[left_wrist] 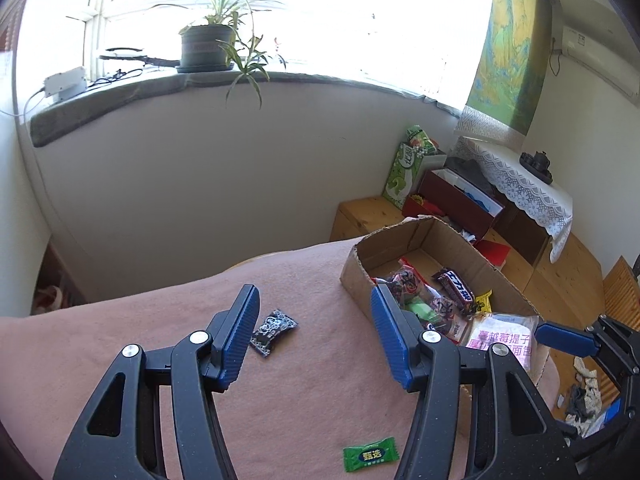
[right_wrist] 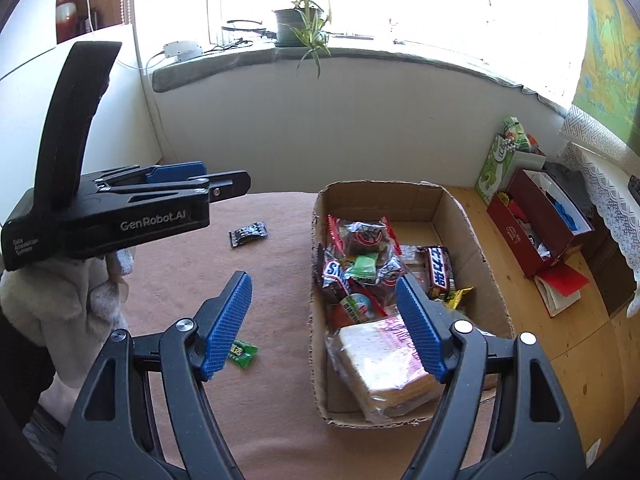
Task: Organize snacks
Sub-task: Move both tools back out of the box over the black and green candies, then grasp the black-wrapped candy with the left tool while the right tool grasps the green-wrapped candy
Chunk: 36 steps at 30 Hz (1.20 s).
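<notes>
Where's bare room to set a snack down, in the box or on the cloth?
Free: the cardboard box's far end, bare floor by its back wall; the pink cloth between the black candy, the green candy and the box's left wall. Crowded: the box's middle and near end, with mixed snacks and the wrapped bread.

A lived-in room of a home. A bright window has a potted plant (left_wrist: 206, 46) on its sill (left_wrist: 120, 98). A landscape scroll (left_wrist: 508, 52) hangs on the wall by an air conditioner (left_wrist: 596, 56). A lace cloth (left_wrist: 520, 184) covers a low cabinet bearing a teapot (left_wrist: 538, 160). Boxes (right_wrist: 536, 220) sit on the wooden floor (right_wrist: 580, 360), and a pink cloth (left_wrist: 280, 380) covers the table.
</notes>
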{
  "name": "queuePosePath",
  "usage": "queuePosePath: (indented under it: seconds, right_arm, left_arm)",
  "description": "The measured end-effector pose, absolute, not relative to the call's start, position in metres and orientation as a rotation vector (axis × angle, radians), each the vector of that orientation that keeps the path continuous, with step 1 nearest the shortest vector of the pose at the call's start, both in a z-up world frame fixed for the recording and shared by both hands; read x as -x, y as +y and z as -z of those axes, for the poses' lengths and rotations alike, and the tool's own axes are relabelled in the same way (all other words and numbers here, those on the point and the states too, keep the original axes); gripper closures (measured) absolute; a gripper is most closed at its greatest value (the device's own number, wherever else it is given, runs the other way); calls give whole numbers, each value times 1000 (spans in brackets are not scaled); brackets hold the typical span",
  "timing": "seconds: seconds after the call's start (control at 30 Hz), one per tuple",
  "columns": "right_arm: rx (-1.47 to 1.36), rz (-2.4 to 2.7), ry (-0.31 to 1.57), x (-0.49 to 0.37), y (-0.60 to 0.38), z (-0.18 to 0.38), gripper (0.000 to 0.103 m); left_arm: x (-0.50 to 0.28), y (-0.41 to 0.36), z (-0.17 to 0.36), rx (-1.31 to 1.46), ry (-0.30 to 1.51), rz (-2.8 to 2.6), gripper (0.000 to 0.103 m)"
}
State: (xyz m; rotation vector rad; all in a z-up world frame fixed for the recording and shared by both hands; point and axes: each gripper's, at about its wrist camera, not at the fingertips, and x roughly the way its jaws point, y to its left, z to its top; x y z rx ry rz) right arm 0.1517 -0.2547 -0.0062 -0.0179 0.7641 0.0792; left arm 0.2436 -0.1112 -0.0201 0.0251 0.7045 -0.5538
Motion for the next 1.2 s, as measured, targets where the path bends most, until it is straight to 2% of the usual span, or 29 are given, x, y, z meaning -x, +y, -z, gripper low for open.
queuePosePath:
  seconds: [0.33,0.63,1.0,1.1,1.2]
  right_arm:
    - [-5,-157,852,-130,-202,49,26]
    - [-79,-90,936,-133,-193,99,26]
    - [-23,-11,957,-155,-184,122,26]
    - [3,-3,959,-162,-181,126,32]
    - [23,-7,961,-166,-179,128,32]
  left_arm:
    - [-258,-70,34,11,735,508,46]
    - [-272,-57,56,3,798,535,46]
    - [-281,-74,87,-78,852,603,46]
    - [-286,-82,94,-110,858,614,46]
    - [-293,-89,98,-130,858,630,46]
